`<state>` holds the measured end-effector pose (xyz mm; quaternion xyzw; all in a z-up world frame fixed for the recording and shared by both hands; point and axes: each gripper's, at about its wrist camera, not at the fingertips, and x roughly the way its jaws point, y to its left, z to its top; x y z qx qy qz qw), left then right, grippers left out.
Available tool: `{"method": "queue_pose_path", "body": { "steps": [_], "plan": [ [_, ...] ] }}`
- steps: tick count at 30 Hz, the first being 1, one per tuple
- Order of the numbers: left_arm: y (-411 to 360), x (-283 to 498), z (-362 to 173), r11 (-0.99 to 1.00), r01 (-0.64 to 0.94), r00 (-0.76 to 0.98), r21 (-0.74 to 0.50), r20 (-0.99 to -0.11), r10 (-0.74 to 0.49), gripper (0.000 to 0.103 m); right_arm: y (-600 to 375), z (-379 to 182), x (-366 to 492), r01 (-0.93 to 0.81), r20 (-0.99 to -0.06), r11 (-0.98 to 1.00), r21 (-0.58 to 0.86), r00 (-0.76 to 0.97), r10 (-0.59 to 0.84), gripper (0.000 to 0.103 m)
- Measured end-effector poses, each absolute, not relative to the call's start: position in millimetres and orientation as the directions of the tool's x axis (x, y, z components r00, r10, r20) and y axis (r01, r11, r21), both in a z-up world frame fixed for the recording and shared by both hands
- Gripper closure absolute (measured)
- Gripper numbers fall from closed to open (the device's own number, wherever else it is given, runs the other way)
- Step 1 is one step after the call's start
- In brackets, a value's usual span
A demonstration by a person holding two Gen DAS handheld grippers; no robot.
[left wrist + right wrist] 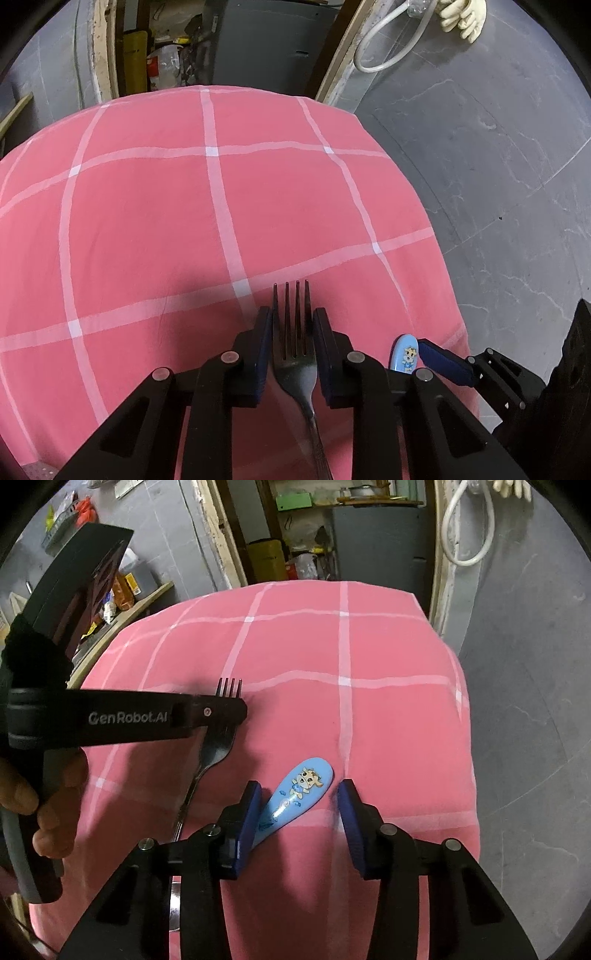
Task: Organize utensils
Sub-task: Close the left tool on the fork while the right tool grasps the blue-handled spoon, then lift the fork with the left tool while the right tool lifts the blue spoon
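A metal fork [295, 369] lies on the pink checked cloth [147, 221], tines pointing away. My left gripper [291, 314] straddles its head, and both blue pads press against the sides of the tines. A light blue handle with a cartoon cow [295, 794] lies slantwise between the pads of my right gripper [301, 786]. The left pad touches it and the right pad stands a little apart, so the jaws are open. In the right wrist view the left gripper [236, 705] covers the fork [218, 746] from the side. The blue handle [405, 354] also shows beside the left gripper.
The cloth covers a rounded table whose right edge [469, 738] drops to grey floor [498, 184]. A hand [48, 805] holds the left gripper's grip. Shelves with clutter [303, 561] and a white hose [469, 528] stand behind the table.
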<state>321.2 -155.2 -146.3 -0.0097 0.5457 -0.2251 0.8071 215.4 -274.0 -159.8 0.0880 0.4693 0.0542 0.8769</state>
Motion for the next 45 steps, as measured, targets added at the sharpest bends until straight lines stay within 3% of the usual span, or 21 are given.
{"method": "queue_pose_path", "body": {
  "steps": [9,11,12,23,27,30,43,45],
  "plan": [
    [-154,314,-144,0.912,0.333,0.318,-0.24,-0.882,-0.348,0.083,-297,-166,214,0.056,-0.778,0.934,0.353,0.572,0.26,0.086],
    [-153,311,-143,0.913,0.328,0.322,-0.241,-0.88,-0.348,0.083,-302,-167,212,0.072,-0.761,0.918,0.39,0.587,0.277,0.093],
    [-153,310,-143,0.913,0.326,0.322,-0.243,-0.88,-0.349,0.083,-306,-166,211,0.079,-0.752,0.914,0.398,0.598,0.276,0.102],
    [-148,297,-146,0.916,0.3,0.311,-0.266,-0.881,-0.358,0.083,-320,-196,213,0.152,-0.705,0.777,0.611,0.55,0.448,0.101],
    [-144,291,-144,0.923,0.276,0.317,-0.268,-0.881,-0.351,0.083,-309,-198,213,0.138,-0.708,0.778,0.613,0.534,0.463,0.087],
    [-139,287,-143,0.931,0.255,0.327,-0.263,-0.882,-0.338,0.083,-288,-190,219,0.107,-0.747,0.832,0.545,0.513,0.424,0.075],
    [-115,279,-151,0.945,0.129,0.346,-0.301,-0.879,-0.328,0.083,-231,-172,225,0.056,-0.865,0.99,0.133,0.493,0.088,0.074],
    [-115,278,-152,0.944,0.127,0.349,-0.306,-0.877,-0.331,0.083,-233,-170,225,0.064,-0.864,0.992,0.106,0.5,0.06,0.079]
  ]
}}
